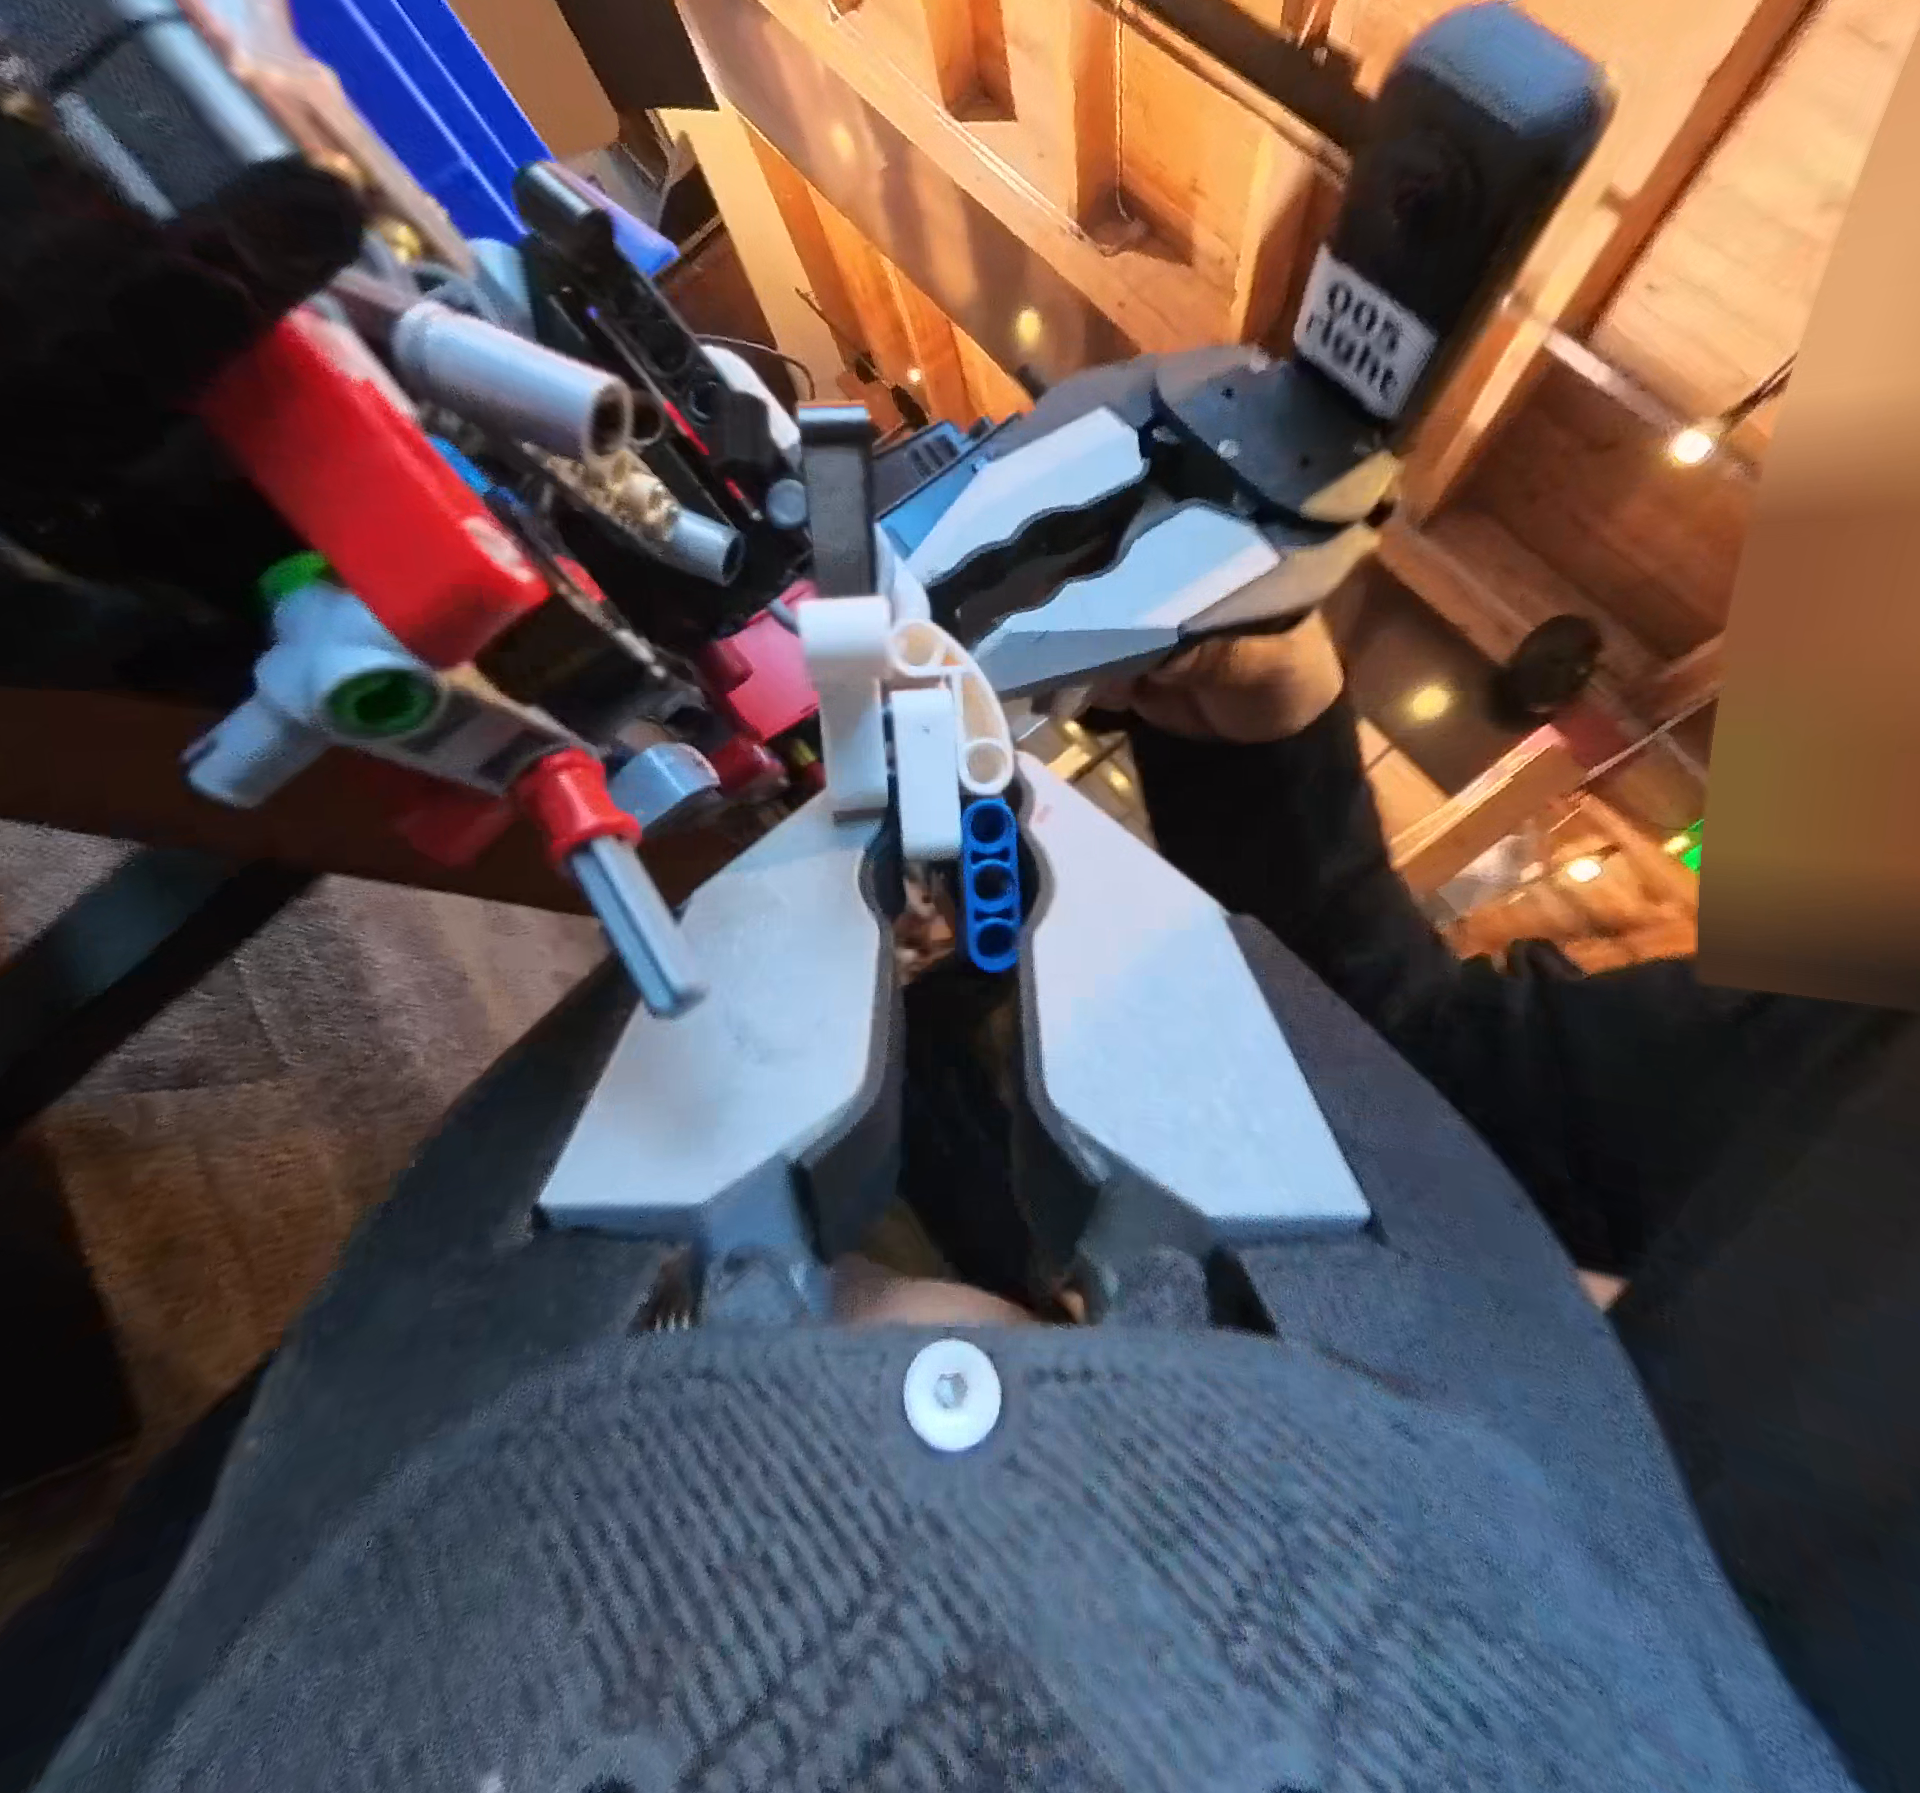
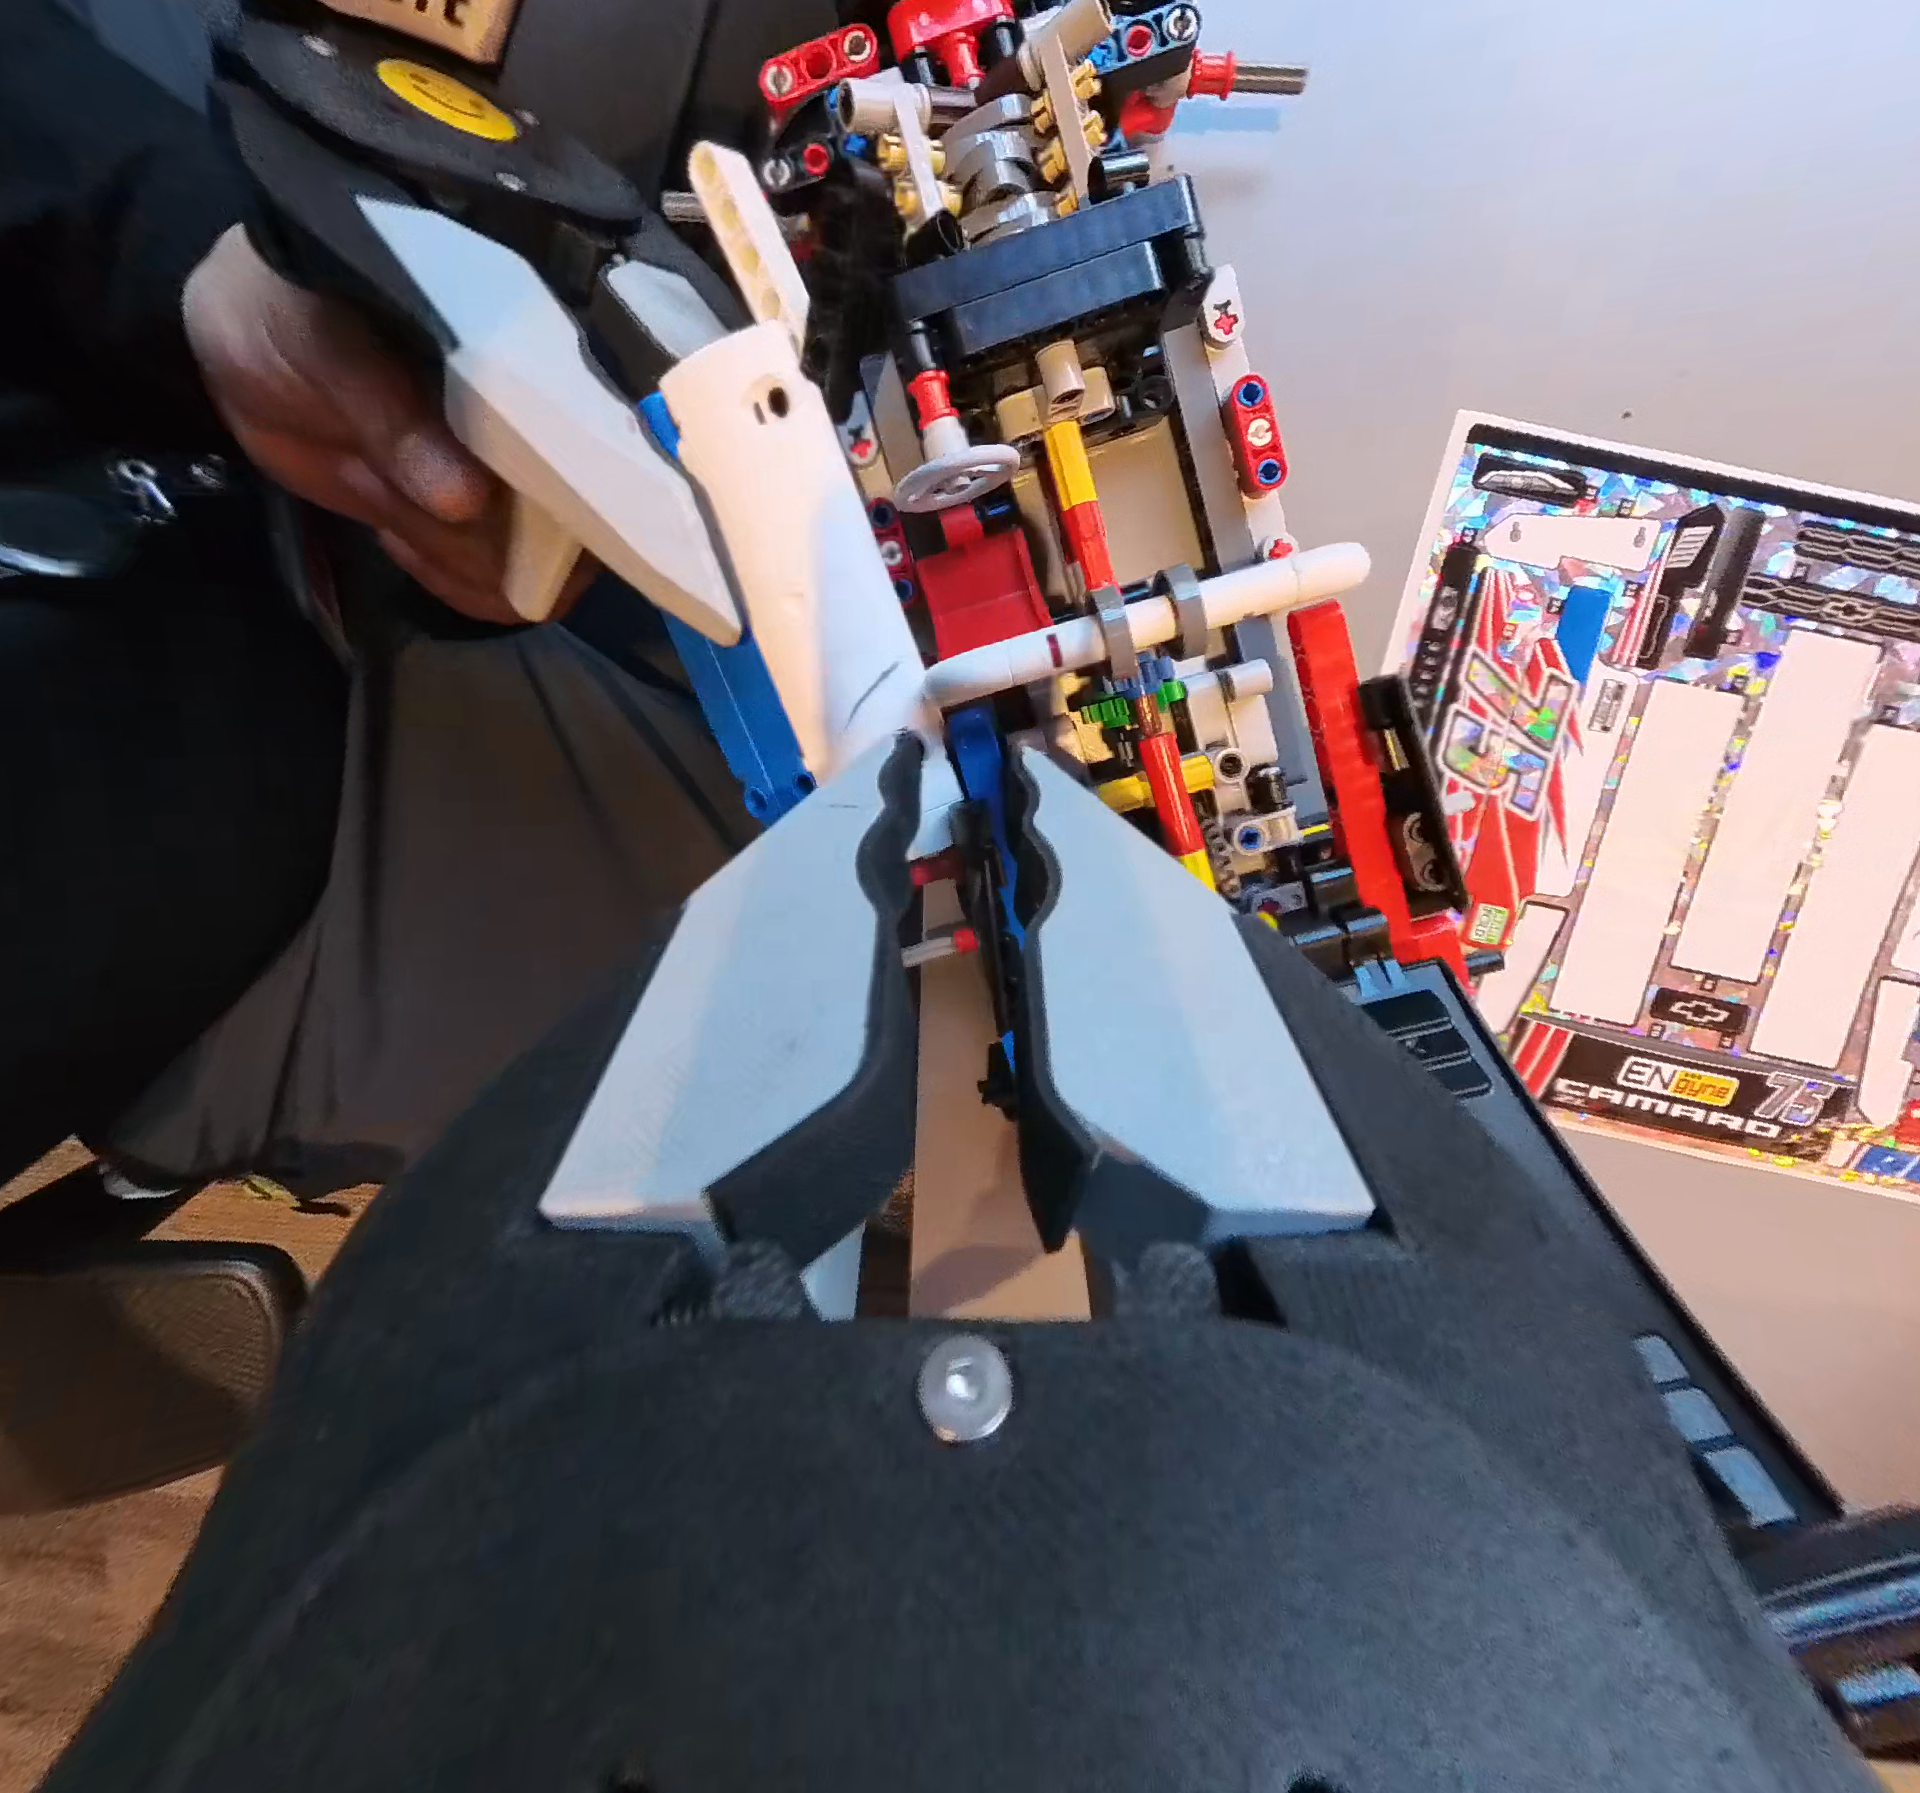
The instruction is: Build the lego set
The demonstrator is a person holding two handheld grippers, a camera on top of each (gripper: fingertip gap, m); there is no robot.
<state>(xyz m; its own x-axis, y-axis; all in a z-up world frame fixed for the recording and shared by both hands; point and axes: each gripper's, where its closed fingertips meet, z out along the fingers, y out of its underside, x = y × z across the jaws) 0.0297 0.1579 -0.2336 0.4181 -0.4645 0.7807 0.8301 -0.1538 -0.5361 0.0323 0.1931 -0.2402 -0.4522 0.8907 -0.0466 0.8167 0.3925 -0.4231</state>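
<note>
One lego model (image 2: 1081, 455), one sticker sheet (image 2: 1683, 787), two tongs (image 2: 961, 808).

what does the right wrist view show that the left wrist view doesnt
Only the right wrist view shows the sticker sheet lying on the pale table, the model's small grey steering wheel, and the left gripper from outside.

Only the left wrist view shows the wooden railing, blue bins, and the right gripper from outside.

Both show the lego model, held up with each gripper shut on its white and blue parts, including a blue beam.
</note>
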